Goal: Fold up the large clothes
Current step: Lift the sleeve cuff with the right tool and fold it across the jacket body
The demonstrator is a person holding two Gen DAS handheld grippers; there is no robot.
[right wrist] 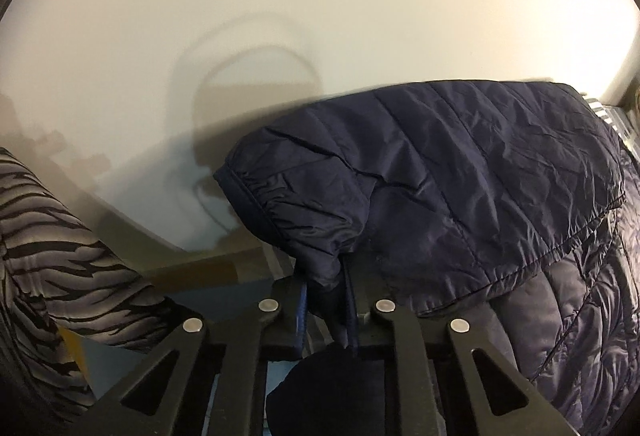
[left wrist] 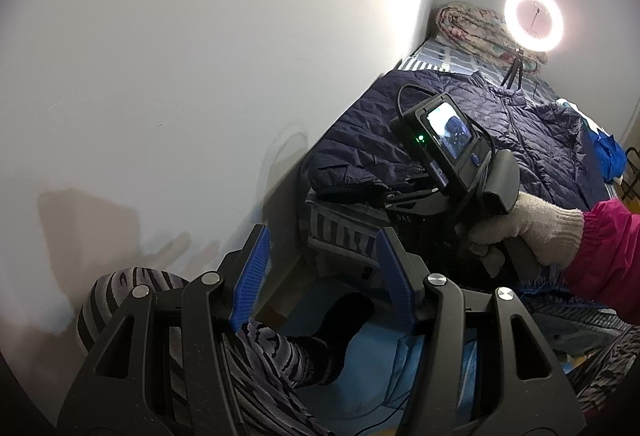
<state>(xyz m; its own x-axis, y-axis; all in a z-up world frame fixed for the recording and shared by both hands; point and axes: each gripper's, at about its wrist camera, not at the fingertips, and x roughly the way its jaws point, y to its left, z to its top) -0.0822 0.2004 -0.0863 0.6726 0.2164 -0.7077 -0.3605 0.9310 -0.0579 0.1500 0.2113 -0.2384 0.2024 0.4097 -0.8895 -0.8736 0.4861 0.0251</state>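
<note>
A navy quilted jacket (left wrist: 500,124) lies spread on the bed, one sleeve folded across its body (right wrist: 460,176). In the right wrist view my right gripper (right wrist: 326,300) is shut on the end of that sleeve (right wrist: 304,204), near the gathered cuff, with dark fabric pinched between the blue pads (right wrist: 301,312). The left wrist view shows this gripper's body with its small screen (left wrist: 440,140), held by a white-gloved hand (left wrist: 540,232) at the jacket's near edge. My left gripper (left wrist: 322,264) hovers off the bed's corner, open, with nothing between its blue pads (left wrist: 256,268).
A white wall (left wrist: 200,76) runs along the bed's left side. A lit ring light (left wrist: 534,18) on a small tripod and a rolled floral quilt (left wrist: 472,28) stand at the bed's far end. A blue bag (left wrist: 608,152) lies at the right. The person's zebra-patterned leg (left wrist: 272,356) is below.
</note>
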